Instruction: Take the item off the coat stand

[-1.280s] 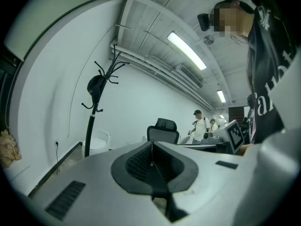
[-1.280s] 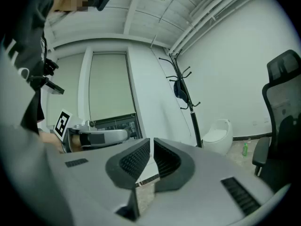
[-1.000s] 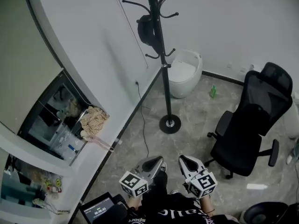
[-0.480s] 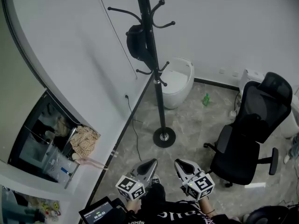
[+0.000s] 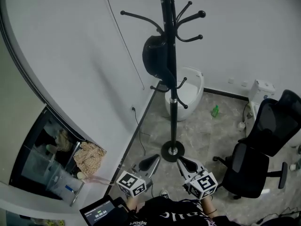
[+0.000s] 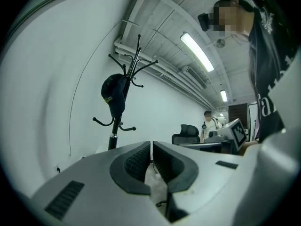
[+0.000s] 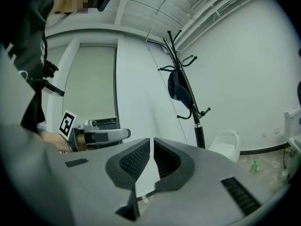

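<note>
A black coat stand rises from its round base on the grey floor, close to the white wall. A black cap hangs on one of its hooks, on the wall side. My left gripper and right gripper are held side by side, low, just short of the base, both shut and empty. In the left gripper view the cap hangs above and left of the closed left gripper. The right gripper view shows the cap up and right of the right gripper.
A white round bin stands behind the stand, with a green bottle on the floor beside it. A black office chair is at the right. A glass-fronted shelf with cloth sits at the lower left. A cable runs down the wall.
Both grippers have travelled forward toward the coat stand together. The stand's base now lies right in front of them and the cap looks larger and nearer.
</note>
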The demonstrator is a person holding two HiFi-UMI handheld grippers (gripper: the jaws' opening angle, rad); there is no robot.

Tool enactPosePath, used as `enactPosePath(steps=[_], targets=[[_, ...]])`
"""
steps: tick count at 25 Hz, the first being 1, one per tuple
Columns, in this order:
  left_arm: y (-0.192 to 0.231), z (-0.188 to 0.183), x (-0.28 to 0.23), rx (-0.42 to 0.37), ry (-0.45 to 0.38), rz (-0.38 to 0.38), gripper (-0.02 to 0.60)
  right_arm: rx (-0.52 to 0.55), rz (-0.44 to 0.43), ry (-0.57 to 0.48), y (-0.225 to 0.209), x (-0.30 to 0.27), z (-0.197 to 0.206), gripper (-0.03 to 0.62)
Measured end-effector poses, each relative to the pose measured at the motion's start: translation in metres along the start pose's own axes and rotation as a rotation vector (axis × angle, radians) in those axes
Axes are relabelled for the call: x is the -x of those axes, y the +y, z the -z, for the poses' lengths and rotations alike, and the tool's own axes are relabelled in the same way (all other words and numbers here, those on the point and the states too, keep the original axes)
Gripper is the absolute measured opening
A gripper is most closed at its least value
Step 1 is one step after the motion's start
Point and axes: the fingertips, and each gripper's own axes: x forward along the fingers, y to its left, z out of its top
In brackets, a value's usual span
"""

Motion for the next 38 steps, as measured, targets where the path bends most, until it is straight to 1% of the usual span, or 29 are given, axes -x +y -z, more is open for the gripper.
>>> enactPosePath(steps=[3, 5, 8, 13, 15, 19, 20, 22, 24, 26, 30, 32, 34, 36, 38], targets=[[0.028, -0.013, -0.015, -0.014, -0.024, 0.019, 0.006, 0.032, 0.000, 0.016, -0.004, -0.024, -0.003, 0.035], [0.041, -0.022, -0.027, -0.023, -0.049, 0.048, 0.006, 0.033, 0.001, 0.013, -0.005, -0.035, -0.005, 0.035], [0.057, -0.045, -0.044, -0.064, -0.084, 0.076, 0.006, 0.049, -0.008, 0.038, -0.007, -0.047, -0.006, 0.035], [0.090, -0.084, -0.066, -0.139, -0.140, 0.061, 0.006, 0.060, -0.025, 0.037, -0.016, -0.066, -0.012, 0.035], [0.103, -0.097, -0.075, -0.172, -0.146, 0.054, 0.006, 0.052, -0.030, 0.041, -0.021, -0.071, -0.012, 0.035], [0.133, -0.129, -0.099, -0.271, -0.146, 0.017, 0.009, 0.039, -0.048, 0.057, -0.038, -0.084, -0.009, 0.035], [0.141, -0.138, -0.106, -0.285, -0.152, 0.005, 0.020, 0.038, -0.056, 0.058, -0.042, -0.088, -0.010, 0.035], [0.159, -0.160, -0.120, -0.286, -0.178, -0.013, 0.069, 0.046, -0.075, 0.063, -0.052, -0.096, -0.015, 0.035], [0.177, -0.183, -0.135, -0.279, -0.211, -0.029, 0.104, 0.054, -0.085, 0.047, -0.065, -0.105, -0.026, 0.035], [0.196, -0.206, -0.149, -0.290, -0.231, -0.049, 0.137, 0.064, -0.090, 0.033, -0.080, -0.113, -0.036, 0.035], [0.237, -0.245, -0.176, -0.338, -0.247, -0.082, 0.195, 0.070, -0.098, 0.031, -0.106, -0.128, -0.045, 0.035], [0.257, -0.262, -0.189, -0.348, -0.247, -0.098, 0.213, 0.064, -0.098, 0.036, -0.116, -0.133, -0.045, 0.035], [0.273, -0.275, -0.203, -0.352, -0.235, -0.087, 0.224, 0.062, -0.105, 0.045, -0.123, -0.138, -0.046, 0.035], [0.279, -0.282, -0.217, -0.368, -0.202, -0.047, 0.229, 0.063, -0.117, 0.041, -0.126, -0.144, -0.048, 0.035], [0.278, -0.284, -0.230, -0.401, -0.163, 0.002, 0.229, 0.060, -0.130, 0.036, -0.127, -0.150, -0.050, 0.035]])
